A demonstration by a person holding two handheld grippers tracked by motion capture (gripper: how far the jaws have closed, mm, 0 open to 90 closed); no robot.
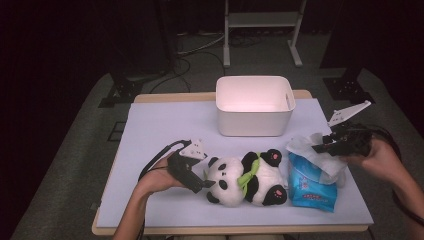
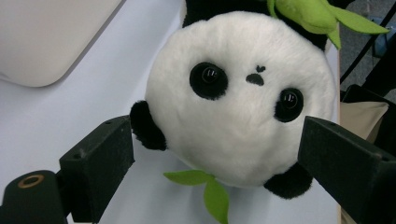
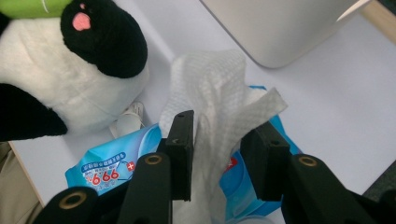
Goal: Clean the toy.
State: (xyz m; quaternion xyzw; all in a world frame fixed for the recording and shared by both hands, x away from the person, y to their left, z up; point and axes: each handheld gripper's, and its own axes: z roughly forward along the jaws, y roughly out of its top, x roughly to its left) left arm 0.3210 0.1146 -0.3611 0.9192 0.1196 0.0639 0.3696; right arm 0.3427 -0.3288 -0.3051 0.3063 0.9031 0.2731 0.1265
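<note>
A panda plush (image 1: 247, 177) with green leaves lies on its back at the front middle of the table, head toward the left. My left gripper (image 1: 204, 181) is open at its head (image 2: 238, 107), one jaw on each side near the ears, neither squeezing it. A blue wet-wipe pack (image 1: 310, 192) lies right of the panda's feet. A white wipe (image 3: 210, 79) stands pulled up out of the pack. My right gripper (image 3: 219, 126) hangs over the pack with the wipe loose between its open jaws.
A white plastic bin (image 1: 254, 122) stands at the back middle of the pale mat (image 1: 165, 125). The panda's black foot (image 3: 100, 42) lies close to the pack (image 3: 105, 168). A metal stand and cables are on the floor beyond the table.
</note>
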